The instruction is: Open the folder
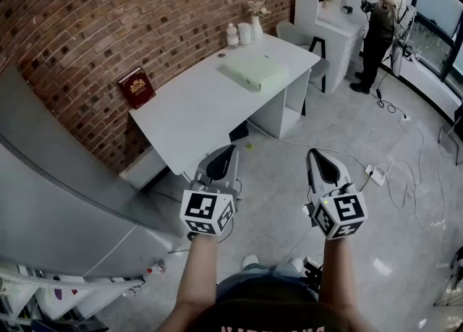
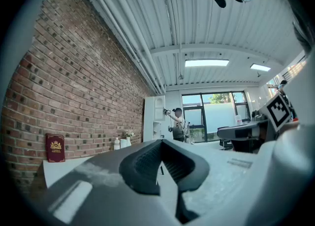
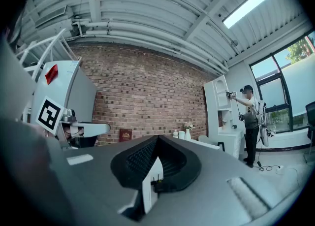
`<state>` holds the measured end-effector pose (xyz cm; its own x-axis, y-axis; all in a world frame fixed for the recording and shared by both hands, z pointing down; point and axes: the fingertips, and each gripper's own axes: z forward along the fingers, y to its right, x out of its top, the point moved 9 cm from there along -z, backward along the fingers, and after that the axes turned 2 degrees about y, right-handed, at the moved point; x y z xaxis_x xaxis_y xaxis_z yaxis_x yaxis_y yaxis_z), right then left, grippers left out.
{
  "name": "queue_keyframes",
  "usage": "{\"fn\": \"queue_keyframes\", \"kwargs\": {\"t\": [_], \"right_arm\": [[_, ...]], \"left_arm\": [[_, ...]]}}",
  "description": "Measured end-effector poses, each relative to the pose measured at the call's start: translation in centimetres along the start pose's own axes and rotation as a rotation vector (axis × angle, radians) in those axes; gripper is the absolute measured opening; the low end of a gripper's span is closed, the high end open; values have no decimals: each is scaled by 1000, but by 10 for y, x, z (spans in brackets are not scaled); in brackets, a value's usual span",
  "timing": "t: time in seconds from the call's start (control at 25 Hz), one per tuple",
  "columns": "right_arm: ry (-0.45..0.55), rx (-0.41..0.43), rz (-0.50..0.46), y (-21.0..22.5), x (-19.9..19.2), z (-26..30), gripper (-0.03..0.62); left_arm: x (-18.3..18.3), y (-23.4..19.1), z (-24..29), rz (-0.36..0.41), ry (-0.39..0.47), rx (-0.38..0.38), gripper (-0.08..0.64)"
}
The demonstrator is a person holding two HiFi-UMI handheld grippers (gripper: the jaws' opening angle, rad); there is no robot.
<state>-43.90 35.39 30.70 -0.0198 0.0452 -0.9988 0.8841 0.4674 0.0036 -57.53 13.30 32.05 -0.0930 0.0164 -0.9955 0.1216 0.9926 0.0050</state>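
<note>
Currently you hold both grippers level above the floor, short of the white rectangular table (image 1: 195,113). Your left gripper (image 1: 231,150) has its jaws pressed together with nothing between them. Your right gripper (image 1: 312,153) is the same (tips meeting, empty). The pale green flat folder (image 1: 253,71) lies closed on the table's far half, well apart from both grippers. A dark red hardback book (image 1: 136,87) stands against the brick wall (image 1: 87,27) at the table's left end.

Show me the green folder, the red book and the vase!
green folder (image 1: 253,71), head view, middle of its cover.
red book (image 1: 136,87), head view, front cover.
vase (image 1: 257,28), head view, white body.
</note>
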Motion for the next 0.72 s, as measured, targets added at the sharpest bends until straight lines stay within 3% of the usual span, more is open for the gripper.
{"fn": "queue_keyframes", "kwargs": {"t": [0.32, 0.72], "right_arm": [[-17, -1, -17, -33, -8, 20, -3], [-1, -24, 1, -4, -14, 60, -2]], "left_arm": [[-13, -34, -11, -28, 6, -5, -2], [-23, -51, 36, -37, -8, -20, -2]]}}
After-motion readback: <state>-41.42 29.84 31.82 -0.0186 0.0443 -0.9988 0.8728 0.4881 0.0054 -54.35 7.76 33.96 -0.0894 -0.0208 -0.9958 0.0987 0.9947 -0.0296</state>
